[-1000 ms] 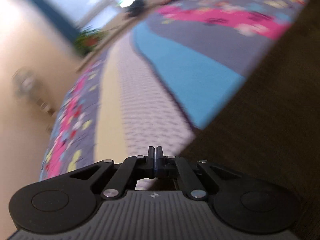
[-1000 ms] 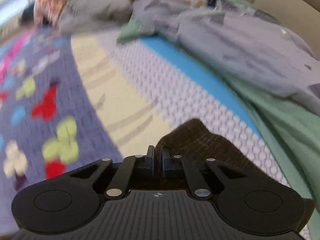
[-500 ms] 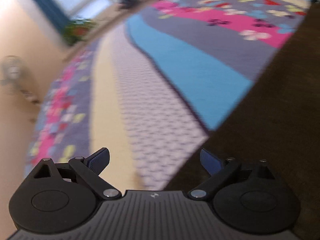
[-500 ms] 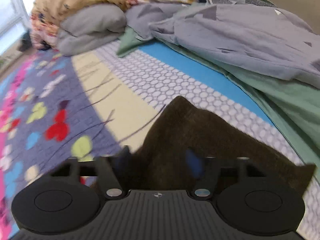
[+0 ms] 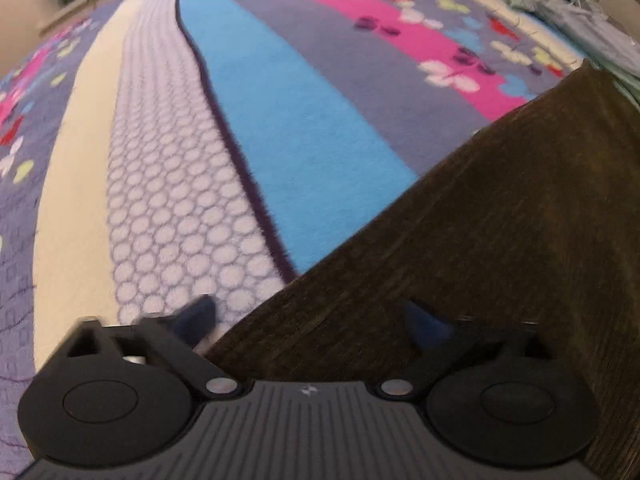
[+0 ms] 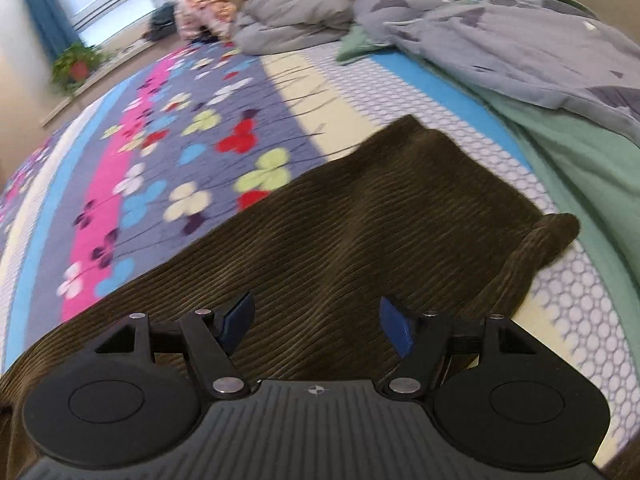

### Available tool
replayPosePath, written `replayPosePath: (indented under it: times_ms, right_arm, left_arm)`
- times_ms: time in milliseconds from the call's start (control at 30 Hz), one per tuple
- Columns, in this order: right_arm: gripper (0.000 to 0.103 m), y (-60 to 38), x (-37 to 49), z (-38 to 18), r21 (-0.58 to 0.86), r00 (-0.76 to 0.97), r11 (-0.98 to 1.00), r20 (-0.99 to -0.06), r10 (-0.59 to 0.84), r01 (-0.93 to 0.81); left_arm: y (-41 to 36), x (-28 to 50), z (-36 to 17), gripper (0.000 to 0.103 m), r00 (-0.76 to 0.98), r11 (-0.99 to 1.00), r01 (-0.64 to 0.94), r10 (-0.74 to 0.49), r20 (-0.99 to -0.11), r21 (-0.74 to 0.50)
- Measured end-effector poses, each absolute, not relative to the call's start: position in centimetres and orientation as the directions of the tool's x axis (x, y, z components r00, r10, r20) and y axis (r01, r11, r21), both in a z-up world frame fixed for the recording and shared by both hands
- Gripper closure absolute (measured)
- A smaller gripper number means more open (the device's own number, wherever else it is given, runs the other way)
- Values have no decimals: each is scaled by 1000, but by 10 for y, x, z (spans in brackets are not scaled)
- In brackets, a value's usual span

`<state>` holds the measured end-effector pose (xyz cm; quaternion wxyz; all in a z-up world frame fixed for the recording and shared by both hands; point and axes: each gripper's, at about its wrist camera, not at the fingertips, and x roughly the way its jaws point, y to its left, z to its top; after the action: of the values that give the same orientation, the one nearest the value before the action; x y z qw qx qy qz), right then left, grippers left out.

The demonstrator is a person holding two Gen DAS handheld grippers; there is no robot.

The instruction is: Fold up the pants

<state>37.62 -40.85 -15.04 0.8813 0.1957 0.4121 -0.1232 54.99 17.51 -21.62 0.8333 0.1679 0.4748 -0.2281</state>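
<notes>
1. Since the earlier frames, both grippers have been opened from fully closed, and the pants have been let go and left flat on the bedspread.
2. Left wrist view: the left gripper is seen with its jaws apart and closing; its left fingertip is over the dotted stripe of the bedspread, its right one over the edge of the dark corduroy pants. Nothing is pinched.
3. Right wrist view: the right gripper is held wide above the pants, with no cloth gripped. A rolled corner is seen at the right edge. Beyond lie a green sheet, a grey-blue duvet, a grey pillow and a potted plant.
</notes>
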Motion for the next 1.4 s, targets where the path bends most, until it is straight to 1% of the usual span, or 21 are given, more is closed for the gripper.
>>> replayPosePath:
  times_ms: [33,67,100,133,200,233,333,567,600,667,700,733,767,800,900,1033,1133,1200,1233,1333,1400]
  right_arm:
    - [32,-402,372,-147,235,633,903,-773,-51,360]
    - [32,-399,371,-144,226,631,906,-774,-55,357]
    - [32,-396,371,-142,228,631,905,-774,-56,359]
    - [32,-395,371,-140,236,632,903,-773,-50,360]
    - [32,-392,371,-136,246,643,903,-764,-44,353]
    - [32,-389,372,-134,236,648,908,-760,-49,346]
    - [32,-382,375,-132,205,649,923,-758,-60,325]
    - [32,-379,385,-136,209,650,925,-758,-52,316]
    - [32,-378,387,-139,211,648,926,-760,-46,312]
    - [32,-381,391,-146,223,634,924,-773,-27,311]
    - [31,-385,394,-149,234,628,917,-778,-23,323]
    - [27,-391,397,-151,245,625,907,-780,-24,341]
    - [24,-399,402,-154,262,623,893,-782,-26,366]
    - [22,-407,407,-155,275,624,877,-781,-35,393]
    - [19,-428,419,-159,277,620,846,-781,-78,455]
    - [16,-447,432,-166,272,613,810,-779,-131,519]
    - [15,-460,443,-180,229,587,788,-785,-197,571]
    - [15,-472,450,-201,151,497,770,-835,-237,620]
    - [15,-478,450,-212,113,453,760,-855,-254,640]
    - [15,-481,441,-220,11,457,784,-817,-351,621]
    - [15,-495,433,-214,-38,399,710,-806,-438,703]
  left_arm:
    - [173,542,-212,49,459,838,544,-250,-853,46]
    - [173,538,-208,61,491,869,493,-233,-839,47]
    - [175,532,-206,75,514,915,403,-221,-829,6]
    - [175,523,-206,84,530,932,363,-209,-822,-3]
    - [163,506,-202,89,574,940,337,-164,-802,48]
    - [156,499,-200,90,602,932,346,-135,-787,105]
    - [149,510,-200,91,636,919,339,-66,-769,201]
    - [143,538,-213,90,654,910,313,1,-756,272]
    - [137,534,-217,87,664,896,326,12,-747,303]
    - [130,520,-217,69,701,843,365,29,-712,394]
    - [133,515,-214,43,712,834,368,32,-702,411]
    - [138,513,-211,24,718,837,361,32,-695,412]
    - [148,511,-206,18,723,845,355,23,-690,400]
    - [158,511,-201,16,726,852,346,23,-688,393]
    - [195,513,-190,13,726,871,290,70,-684,397]
    - [261,525,-189,11,659,922,193,131,-740,335]
    - [292,525,-202,9,616,934,127,190,-765,334]
    - [296,523,-213,9,623,900,93,281,-730,427]
    - [296,523,-218,5,633,876,75,328,-701,477]
    - [295,527,-216,3,634,861,51,363,-683,505]
    - [292,526,-210,3,652,849,90,345,-675,521]
